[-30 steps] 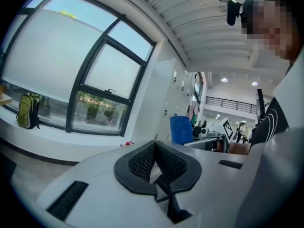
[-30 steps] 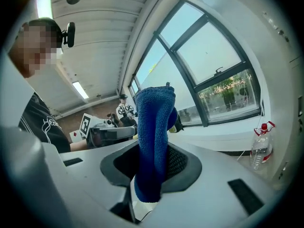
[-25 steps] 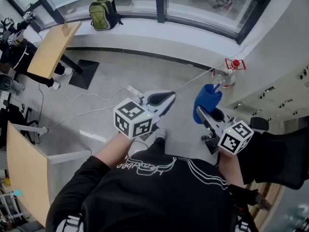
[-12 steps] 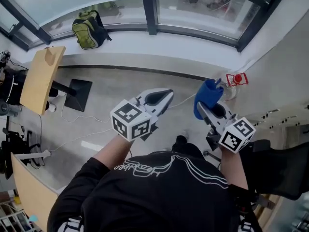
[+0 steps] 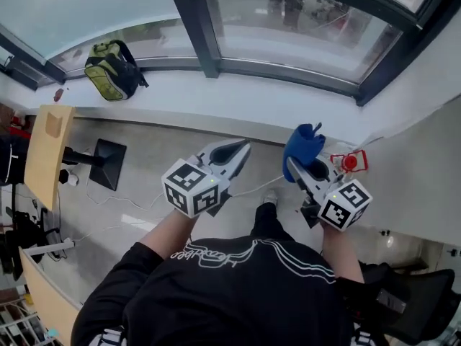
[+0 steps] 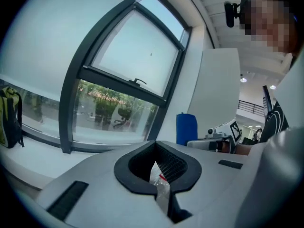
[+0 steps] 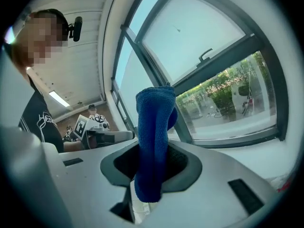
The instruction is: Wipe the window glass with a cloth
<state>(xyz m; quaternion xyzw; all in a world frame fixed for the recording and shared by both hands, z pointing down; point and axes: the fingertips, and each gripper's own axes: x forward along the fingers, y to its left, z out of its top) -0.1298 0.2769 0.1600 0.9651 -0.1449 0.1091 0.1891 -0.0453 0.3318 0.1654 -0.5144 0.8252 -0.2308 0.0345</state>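
Right tongs (image 5: pixel 291 163) clamped on upright blue terry cloth (image 5: pixel 302 147), near dark-framed window glass (image 5: pixel 288 20); left tongs (image 5: pixel 240 148) closed; judged hazard: cloth may slip from the narrow pinch under wiping pressure.

blue cloth (image 7: pixel 152 137) stands upright before window glass (image 7: pixel 204 30).

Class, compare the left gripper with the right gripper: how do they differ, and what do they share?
The right gripper is clamped on a blue cloth that stands up out of it, while the left gripper holds nothing. The left gripper's jaws meet, but the right gripper's jaws are parted by the cloth between them. Both grippers point toward the window.
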